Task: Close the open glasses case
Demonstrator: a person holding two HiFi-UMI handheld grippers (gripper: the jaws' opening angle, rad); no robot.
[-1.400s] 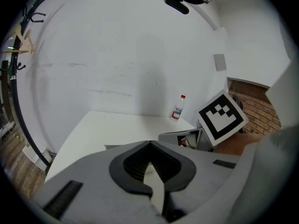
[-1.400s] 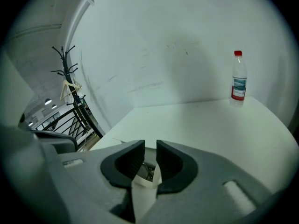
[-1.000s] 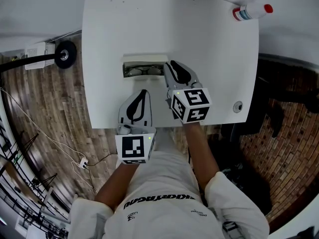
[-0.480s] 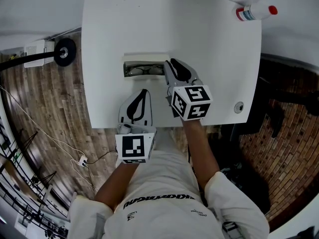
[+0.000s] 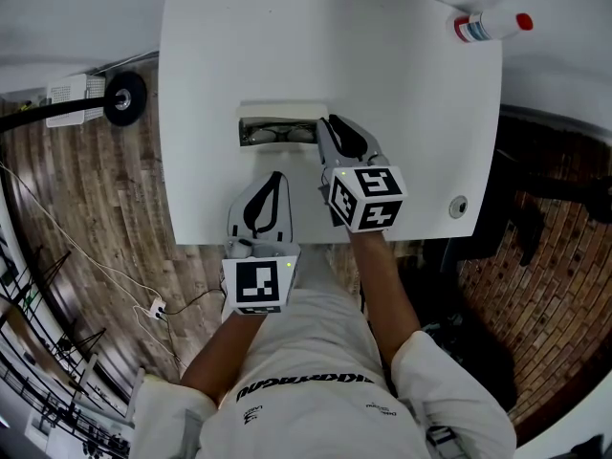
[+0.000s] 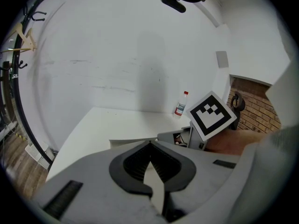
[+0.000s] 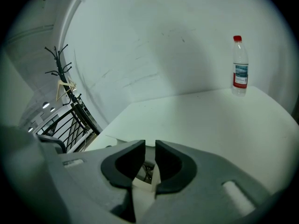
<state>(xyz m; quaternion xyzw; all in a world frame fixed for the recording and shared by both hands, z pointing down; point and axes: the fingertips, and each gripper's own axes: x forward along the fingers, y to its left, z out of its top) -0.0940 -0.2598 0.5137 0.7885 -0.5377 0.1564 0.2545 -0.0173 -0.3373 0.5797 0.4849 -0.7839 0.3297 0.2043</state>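
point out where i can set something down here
Widest bare stretch: the far half of the table, between the glasses case and the water bottle. Also bare: the strip left of the case, and between the right claw and the small round fitting. Crowded: near middle, by the left claw.

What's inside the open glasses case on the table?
A pair of dark-framed glasses lies in the glasses case. The right gripper covers the case's right end, so that part of the inside cannot be seen.

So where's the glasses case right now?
In the head view, the open glasses case lies mid-way across the table, just left of the right tongs and ahead of the left tongs.
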